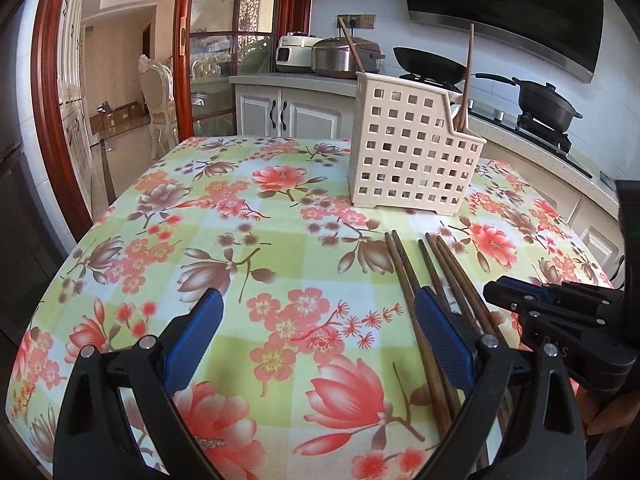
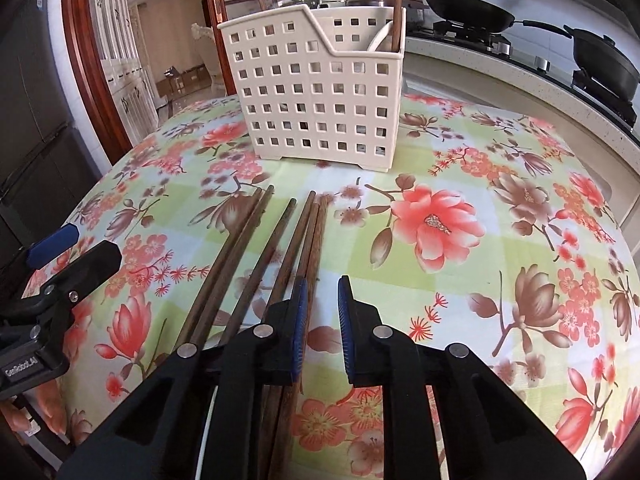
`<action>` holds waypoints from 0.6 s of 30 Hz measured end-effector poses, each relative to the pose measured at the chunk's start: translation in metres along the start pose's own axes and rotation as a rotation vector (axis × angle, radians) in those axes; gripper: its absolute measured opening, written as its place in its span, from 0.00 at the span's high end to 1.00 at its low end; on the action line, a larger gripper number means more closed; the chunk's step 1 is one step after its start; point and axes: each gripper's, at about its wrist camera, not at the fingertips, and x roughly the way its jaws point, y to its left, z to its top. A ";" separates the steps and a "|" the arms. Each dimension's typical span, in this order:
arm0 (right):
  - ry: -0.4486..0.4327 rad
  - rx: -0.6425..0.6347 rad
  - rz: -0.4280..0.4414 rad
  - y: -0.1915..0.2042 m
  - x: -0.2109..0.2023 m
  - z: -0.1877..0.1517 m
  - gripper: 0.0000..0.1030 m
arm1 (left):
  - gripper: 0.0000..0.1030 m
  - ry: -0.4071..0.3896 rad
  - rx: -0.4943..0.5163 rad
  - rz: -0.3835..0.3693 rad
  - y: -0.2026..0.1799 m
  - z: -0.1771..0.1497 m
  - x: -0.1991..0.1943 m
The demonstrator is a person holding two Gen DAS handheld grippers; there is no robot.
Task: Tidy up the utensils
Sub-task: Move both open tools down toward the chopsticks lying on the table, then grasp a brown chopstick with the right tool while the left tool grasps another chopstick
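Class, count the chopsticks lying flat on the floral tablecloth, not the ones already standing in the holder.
5. Chopsticks in front of the beige holder: two on the left, one in the middle, two on the right. The right gripper hides their near ends, so another might lie underneath.

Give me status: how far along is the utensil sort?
Done: two chopsticks and a white spoon stand in the holder. In hand: nothing; left gripper wide open, right gripper slightly open beside the loose chopsticks. Left: about five on the table.
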 end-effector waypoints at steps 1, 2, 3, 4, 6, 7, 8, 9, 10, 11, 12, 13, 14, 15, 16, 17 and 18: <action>0.005 -0.002 0.000 0.001 0.002 0.001 0.85 | 0.09 -0.002 0.000 -0.001 0.001 0.000 0.000; 0.006 -0.004 0.000 0.002 0.002 0.001 0.85 | 0.09 -0.003 -0.002 -0.002 0.002 -0.001 0.000; 0.008 -0.007 0.000 0.003 0.003 0.002 0.85 | 0.09 -0.003 -0.005 -0.005 0.003 -0.001 0.000; 0.009 -0.014 -0.006 0.005 0.004 0.003 0.86 | 0.09 -0.003 -0.007 -0.006 0.003 -0.001 0.000; 0.013 -0.025 -0.017 0.008 0.007 0.005 0.87 | 0.09 -0.003 -0.009 -0.006 0.004 -0.001 0.000; 0.022 -0.033 -0.027 0.009 0.010 0.006 0.88 | 0.09 -0.002 -0.010 -0.007 0.005 -0.001 0.000; 0.026 -0.037 -0.032 0.010 0.011 0.007 0.89 | 0.09 -0.001 -0.011 -0.008 0.005 -0.002 0.000; 0.026 -0.041 -0.039 0.011 0.012 0.007 0.89 | 0.09 0.000 -0.012 -0.008 0.005 -0.001 0.000; 0.035 -0.044 -0.050 0.011 0.014 0.008 0.89 | 0.09 0.002 -0.013 -0.008 0.006 -0.001 0.000; 0.042 -0.044 -0.051 0.011 0.016 0.009 0.89 | 0.09 0.003 -0.013 -0.008 0.006 -0.001 0.000; 0.051 -0.043 -0.054 0.011 0.018 0.010 0.89 | 0.09 0.006 -0.015 -0.008 0.006 -0.001 0.001; 0.058 -0.046 -0.059 0.012 0.020 0.010 0.89 | 0.09 0.008 -0.017 -0.010 0.006 -0.001 0.001; 0.057 -0.052 -0.062 0.012 0.021 0.011 0.89 | 0.09 0.009 -0.018 -0.011 0.007 -0.001 0.001; 0.057 -0.057 -0.064 0.013 0.022 0.011 0.89 | 0.09 0.009 -0.018 -0.012 0.007 -0.001 0.001; 0.059 -0.064 -0.067 0.014 0.023 0.012 0.89 | 0.09 0.010 -0.018 -0.011 0.007 -0.001 0.001; 0.059 -0.070 -0.071 0.014 0.024 0.013 0.89 | 0.09 0.011 -0.017 -0.011 0.007 -0.001 0.001; 0.059 -0.076 -0.075 0.015 0.024 0.014 0.89 | 0.09 0.014 -0.015 -0.010 0.006 -0.001 0.002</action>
